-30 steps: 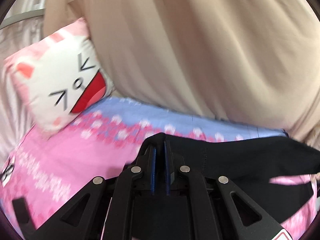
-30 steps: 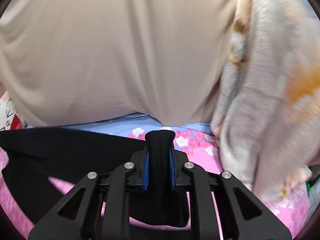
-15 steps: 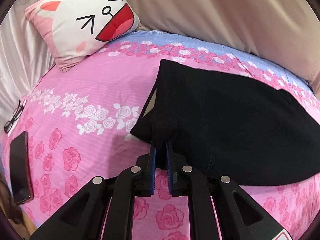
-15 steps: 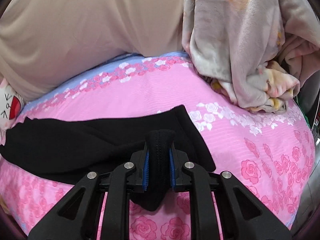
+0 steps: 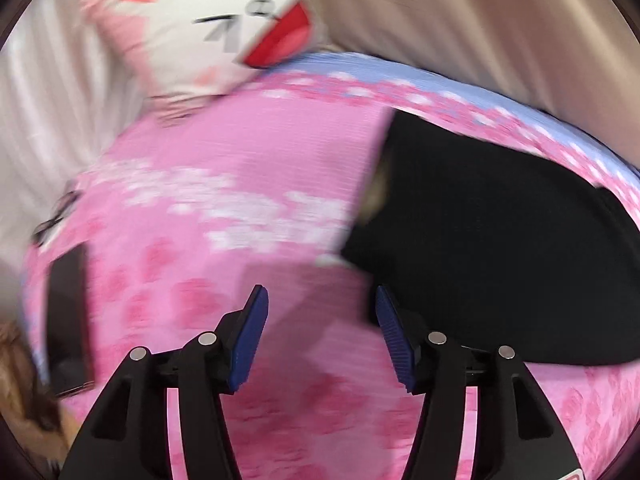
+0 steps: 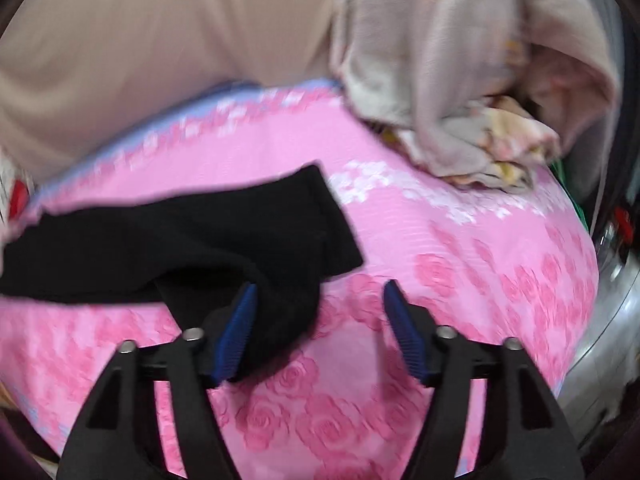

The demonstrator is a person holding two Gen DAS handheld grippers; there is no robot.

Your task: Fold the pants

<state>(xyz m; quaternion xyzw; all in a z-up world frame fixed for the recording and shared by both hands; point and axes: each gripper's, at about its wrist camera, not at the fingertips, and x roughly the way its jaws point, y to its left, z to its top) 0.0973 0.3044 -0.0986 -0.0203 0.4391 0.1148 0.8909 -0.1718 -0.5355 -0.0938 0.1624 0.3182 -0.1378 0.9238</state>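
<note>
left claw (image 5: 318, 300): spread wide, empty, its right pad at pants' edge | right claw (image 6: 320, 294): spread wide, its left pad against a fold | black pants (image 5: 500, 248): lying on pink bed (image 5: 248, 184)

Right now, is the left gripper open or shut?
Open. The left gripper has its blue pads spread wide, with only pink bedsheet between them; the black pants lie free beside it.

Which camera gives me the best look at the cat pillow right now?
The left wrist view: the cat pillow shows most of its face at the top, though motion-blurred. The right wrist view catches only a red and white sliver at its left edge.
</note>
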